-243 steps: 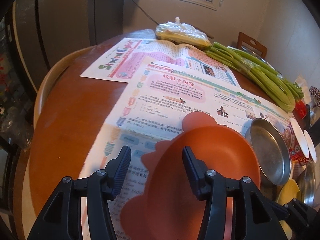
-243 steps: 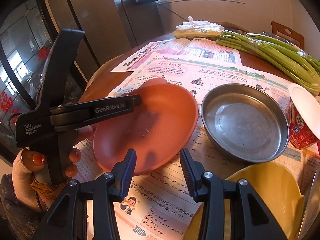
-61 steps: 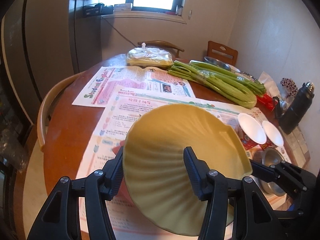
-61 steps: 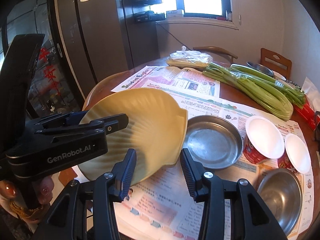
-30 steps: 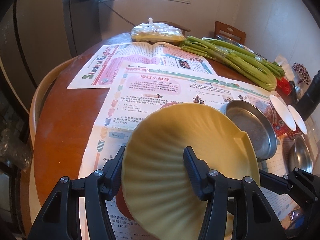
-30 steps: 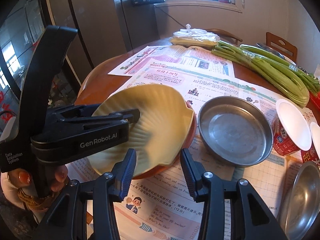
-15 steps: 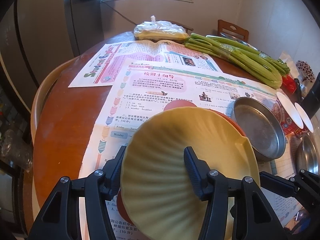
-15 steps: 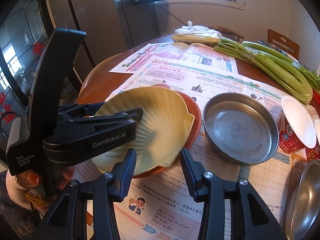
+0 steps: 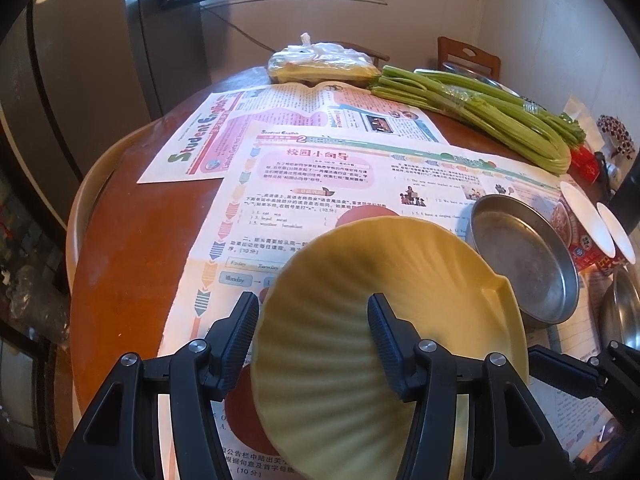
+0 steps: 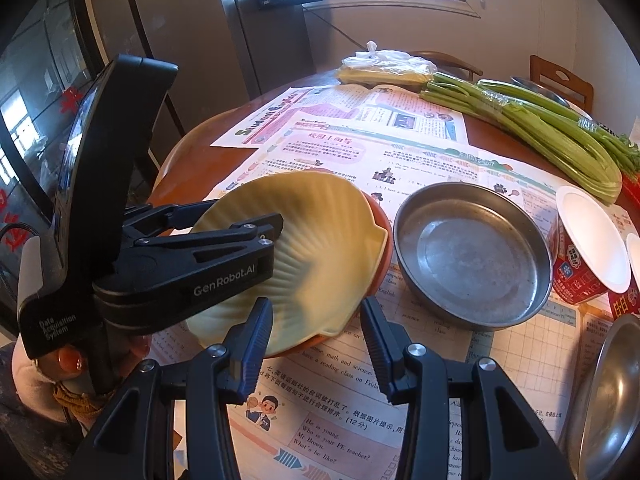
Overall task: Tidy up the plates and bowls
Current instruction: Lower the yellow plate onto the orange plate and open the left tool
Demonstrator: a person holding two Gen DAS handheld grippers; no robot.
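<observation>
Stacking yellow shell plate onto orange plate
My left gripper clamps its rim; right gripper stands apart, empty. Next: release

The left claw body reads "GenRobot.AI" and "Data Acquisition System". The far newspaper says "Student English"; the near sheet seems to read "Mr. Brown".

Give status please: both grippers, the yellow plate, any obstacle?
Left gripper shut on yellow shell-shaped plate, plate over orange plate. Right gripper open, holding nothing. Round steel pan close beside the stack, not touching.
</observation>
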